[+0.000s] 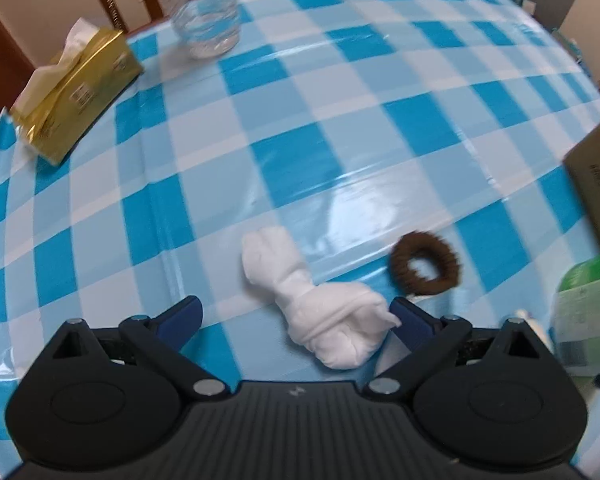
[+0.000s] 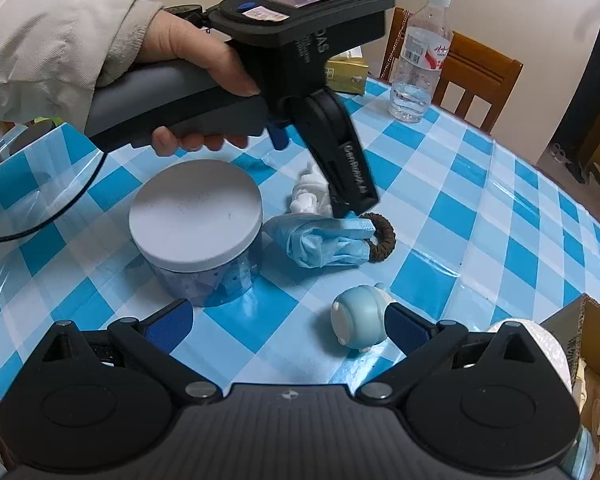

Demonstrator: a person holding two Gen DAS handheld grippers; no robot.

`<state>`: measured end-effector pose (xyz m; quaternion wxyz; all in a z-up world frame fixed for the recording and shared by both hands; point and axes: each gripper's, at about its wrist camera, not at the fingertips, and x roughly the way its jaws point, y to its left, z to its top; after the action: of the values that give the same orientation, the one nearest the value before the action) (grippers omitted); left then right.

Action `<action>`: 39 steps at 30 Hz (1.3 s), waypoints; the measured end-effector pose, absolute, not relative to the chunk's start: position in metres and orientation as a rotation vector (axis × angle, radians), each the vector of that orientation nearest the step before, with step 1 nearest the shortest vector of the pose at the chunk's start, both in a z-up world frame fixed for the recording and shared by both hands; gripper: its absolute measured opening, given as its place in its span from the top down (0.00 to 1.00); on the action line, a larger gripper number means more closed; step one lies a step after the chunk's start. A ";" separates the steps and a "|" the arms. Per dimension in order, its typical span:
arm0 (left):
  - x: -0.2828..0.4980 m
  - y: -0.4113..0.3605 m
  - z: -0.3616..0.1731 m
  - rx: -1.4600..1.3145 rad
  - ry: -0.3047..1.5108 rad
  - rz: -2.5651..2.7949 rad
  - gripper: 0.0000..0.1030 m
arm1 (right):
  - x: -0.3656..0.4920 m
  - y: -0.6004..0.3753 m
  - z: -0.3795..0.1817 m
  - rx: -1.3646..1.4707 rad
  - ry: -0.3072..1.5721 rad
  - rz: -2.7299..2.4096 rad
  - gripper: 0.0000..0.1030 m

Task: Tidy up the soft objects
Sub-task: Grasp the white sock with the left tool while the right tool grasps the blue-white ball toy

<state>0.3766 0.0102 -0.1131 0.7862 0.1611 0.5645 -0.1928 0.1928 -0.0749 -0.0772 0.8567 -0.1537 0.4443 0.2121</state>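
Two sets of tongs work over a bench (image 1: 340,128) covered in a blue-and-white checked cloth. The left tongs (image 1: 296,316) are spread wide open low over the cloth, with a knotted white cloth bundle (image 1: 320,312) lying between the blue pads and resting against the right pad (image 1: 410,314). Just right of the bundle, apart from it, lies a brown hair scrunchie (image 1: 426,264). At the far left of that view sit a gold tissue pack (image 1: 76,92) and, beyond it, a clear water bottle (image 1: 206,12); a cardboard box (image 1: 596,184) stands at the right edge.

From the right wrist camera, the right tongs (image 2: 288,324) are also wide open and grip nothing. A small pale-blue round toy figure (image 2: 360,314) lies on the cloth just inside the right pad; whether they touch cannot be told. A hand (image 2: 192,52) in a cream sleeve (image 2: 56,40) holds the left device from above, its tip down at the white bundle and scrunchie. A crumpled blue face mask (image 2: 324,240) lies near that tip, touching the scrunchie on its right. Left of the mask stands a clear jar with a white lid (image 2: 196,216).
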 end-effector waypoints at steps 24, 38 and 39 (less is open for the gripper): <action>0.385 0.035 -0.125 0.338 1.241 -0.313 0.16 | 0.228 -0.064 -0.105 -0.527 0.996 0.354 0.18; 0.383 0.034 -0.123 0.261 1.257 -0.355 0.36 | 0.241 -0.067 -0.118 -0.539 1.027 0.323 0.35; 0.383 0.034 -0.123 0.259 1.255 -0.355 0.40 | 0.241 -0.067 -0.118 -0.544 1.023 0.318 0.39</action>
<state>0.3827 0.0343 -0.1231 0.7870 0.1204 0.5823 -0.1647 0.2407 -0.0669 -0.1180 0.8249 -0.2558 0.4813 0.1496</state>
